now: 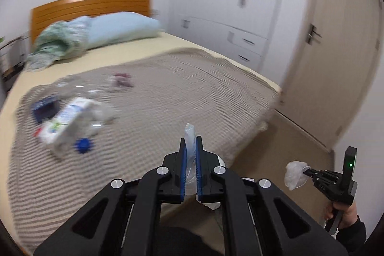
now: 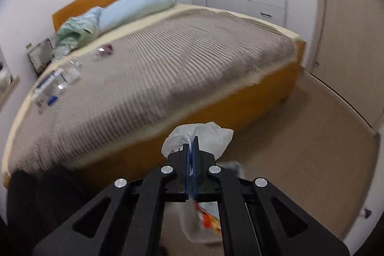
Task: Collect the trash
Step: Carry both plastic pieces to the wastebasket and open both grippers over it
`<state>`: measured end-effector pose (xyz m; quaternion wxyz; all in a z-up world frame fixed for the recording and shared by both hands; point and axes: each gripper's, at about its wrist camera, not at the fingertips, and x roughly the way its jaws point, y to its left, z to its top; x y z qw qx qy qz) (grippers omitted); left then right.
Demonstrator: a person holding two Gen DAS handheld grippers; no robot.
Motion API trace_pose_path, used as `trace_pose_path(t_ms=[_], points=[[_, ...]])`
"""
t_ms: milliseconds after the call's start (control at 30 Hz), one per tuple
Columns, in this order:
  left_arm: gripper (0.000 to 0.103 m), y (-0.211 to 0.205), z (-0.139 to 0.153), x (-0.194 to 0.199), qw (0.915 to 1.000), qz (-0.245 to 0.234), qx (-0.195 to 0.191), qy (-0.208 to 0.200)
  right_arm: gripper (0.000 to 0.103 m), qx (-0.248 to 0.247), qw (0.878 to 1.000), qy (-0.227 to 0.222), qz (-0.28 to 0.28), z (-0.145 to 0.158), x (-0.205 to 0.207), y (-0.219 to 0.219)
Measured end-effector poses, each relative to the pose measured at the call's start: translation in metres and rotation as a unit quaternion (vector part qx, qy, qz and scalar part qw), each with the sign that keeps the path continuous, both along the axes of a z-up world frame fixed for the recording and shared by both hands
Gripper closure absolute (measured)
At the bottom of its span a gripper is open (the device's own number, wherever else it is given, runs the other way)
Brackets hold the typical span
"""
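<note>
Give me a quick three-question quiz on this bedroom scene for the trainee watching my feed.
1. True or false: the left claw is shut on the thin clear plastic bag.
2. Where does the remaining trash, such as the white carton and the spiky blue ball, lie? A) on the floor B) on the grey striped bedspread C) in a wardrobe drawer
3. Fill in: the right claw pinches the bag's bunched ____ film.

Key: 1 true; 2 B; 3 plastic.
</note>
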<state>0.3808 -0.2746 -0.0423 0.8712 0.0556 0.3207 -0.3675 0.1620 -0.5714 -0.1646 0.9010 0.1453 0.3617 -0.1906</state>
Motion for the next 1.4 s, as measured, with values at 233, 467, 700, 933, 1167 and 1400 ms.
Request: trace_pose_path(t_ms=[233,467,700,933,1167,1400], points=[[0.099,-0.101,-0.057,-0.025,0.9938,-0.092,0.043,0.046,0.101,0.066,0.996,0.057,-0.035,-0.077,-0.033,-0.036],[0.099,-0.174,-0.130,-0.033,0.9792,-0.151,0.093,0.100,0.101,0.120,0.987,0.096,-0.053,-0.137,-0.043,-0.046],[0.099,-0.243,-0.219,-0.054,0.9487,-0.213,0.180,0.149,0.101,0.151,0.981,0.108,-0.060,-0.172,-0.062,-0.055],[0.099,-0.302,-0.321,-0.061,0.9140,-0.231,0.279,0.183,0.101,0.183,0.974,0.118,-0.064,-0.204,-0.071,-0.055],[0.079,-0.314,-0.406,-0.037,0.9122,-0.193,0.315,0.177,0.101,0.220,0.967,0.119,-0.050,-0.234,-0.054,-0.047],[0.054,-0.290,-0.413,-0.014,0.9082,-0.158,0.326,0.210,0.101,0.267,0.957,0.108,-0.044,-0.267,-0.030,-0.037]])
